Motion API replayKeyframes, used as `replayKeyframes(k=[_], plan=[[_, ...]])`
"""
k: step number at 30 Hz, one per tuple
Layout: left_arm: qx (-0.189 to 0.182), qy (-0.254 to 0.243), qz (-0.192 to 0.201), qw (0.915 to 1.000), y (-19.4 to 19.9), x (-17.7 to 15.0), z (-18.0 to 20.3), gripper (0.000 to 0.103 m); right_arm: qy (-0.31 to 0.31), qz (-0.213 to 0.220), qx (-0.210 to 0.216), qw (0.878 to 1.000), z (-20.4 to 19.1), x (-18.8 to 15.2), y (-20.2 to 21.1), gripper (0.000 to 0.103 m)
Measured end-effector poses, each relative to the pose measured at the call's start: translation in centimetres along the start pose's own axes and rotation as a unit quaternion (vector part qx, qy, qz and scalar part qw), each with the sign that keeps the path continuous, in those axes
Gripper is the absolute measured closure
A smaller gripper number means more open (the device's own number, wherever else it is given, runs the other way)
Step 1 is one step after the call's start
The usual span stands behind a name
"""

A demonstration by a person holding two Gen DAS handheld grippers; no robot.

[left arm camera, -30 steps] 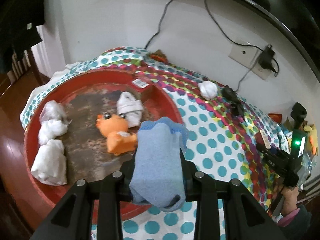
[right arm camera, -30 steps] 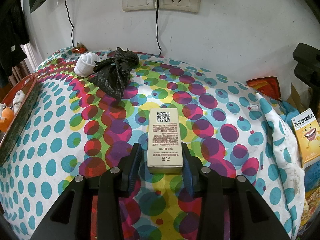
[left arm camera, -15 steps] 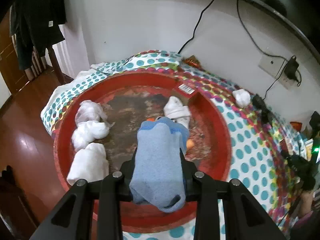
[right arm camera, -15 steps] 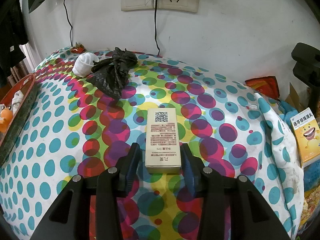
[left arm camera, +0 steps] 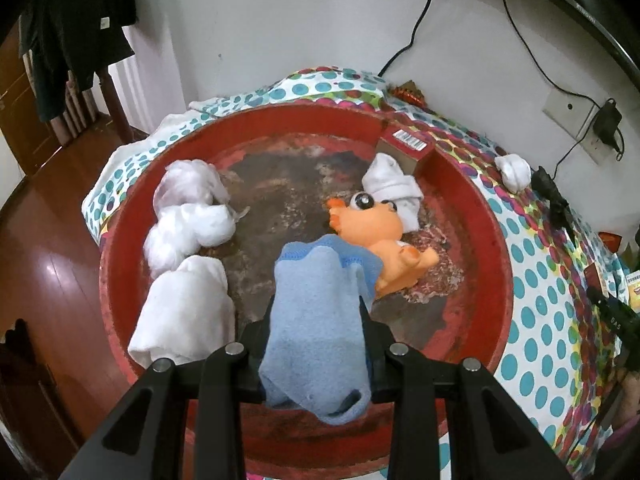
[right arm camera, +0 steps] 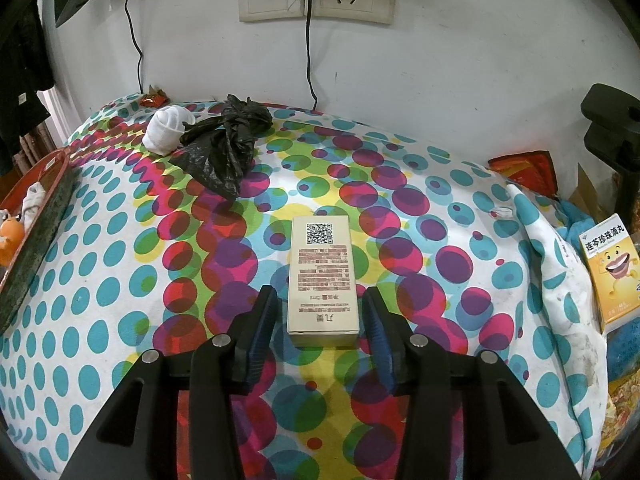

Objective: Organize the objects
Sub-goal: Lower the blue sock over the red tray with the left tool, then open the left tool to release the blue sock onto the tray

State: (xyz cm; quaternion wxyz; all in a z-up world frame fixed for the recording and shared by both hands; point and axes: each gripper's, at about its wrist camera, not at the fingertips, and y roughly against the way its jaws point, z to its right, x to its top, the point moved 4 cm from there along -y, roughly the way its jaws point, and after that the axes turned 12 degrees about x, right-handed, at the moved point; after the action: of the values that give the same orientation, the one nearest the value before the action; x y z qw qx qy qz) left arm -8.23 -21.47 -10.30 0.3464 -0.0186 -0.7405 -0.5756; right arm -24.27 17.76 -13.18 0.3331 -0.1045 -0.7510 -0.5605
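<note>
Left gripper (left arm camera: pixel 316 320) clamps blue sock (left arm camera: pixel 316 312) over red tray (left arm camera: pixel 492 240), likely to drop it with the other socks; right gripper (right arm camera: pixel 320 320) jaws opening, clear of box (right arm camera: pixel 322 280) lying flat on cloth (right arm camera: pixel 100 280)

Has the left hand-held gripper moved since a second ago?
Yes. The left hand-held gripper, shut on the blue sock, moved from the red tray's near rim to above its middle, leftward away from the wall socket.
</note>
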Motion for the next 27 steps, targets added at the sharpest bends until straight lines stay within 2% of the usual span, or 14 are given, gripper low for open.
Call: replayKeyframes(k=[11, 18, 20, 22, 27], plan=[[0.030, 0.000, -0.015, 0.9994, -0.9, -0.5, -0.3, 0.067, -0.004, 0.000, -0.002, 1.000, 0.5, 0.1, -0.1, 0.057], [0.035, 0.016, -0.029, 0.9989, -1.1, -0.7, -1.0, 0.059, -0.004, 0.000, -0.005, 1.000, 0.5, 0.1, 0.1, 0.055], [0.043, 0.013, -0.020, 0.9988, -0.7, -0.6, -1.1, 0.057, -0.004, 0.000, -0.005, 1.000, 0.4, 0.1, 0.1, 0.055], [0.049, 0.004, -0.009, 0.9988, -0.1, -0.5, -1.0, 0.049, -0.004, 0.000, -0.006, 1.000, 0.5, 0.1, 0.1, 0.054], [0.076, -0.033, 0.019, 0.9963, 1.4, -0.3, -0.2, 0.045, -0.005, 0.000, -0.006, 1.000, 0.8, 0.0, 0.2, 0.053]])
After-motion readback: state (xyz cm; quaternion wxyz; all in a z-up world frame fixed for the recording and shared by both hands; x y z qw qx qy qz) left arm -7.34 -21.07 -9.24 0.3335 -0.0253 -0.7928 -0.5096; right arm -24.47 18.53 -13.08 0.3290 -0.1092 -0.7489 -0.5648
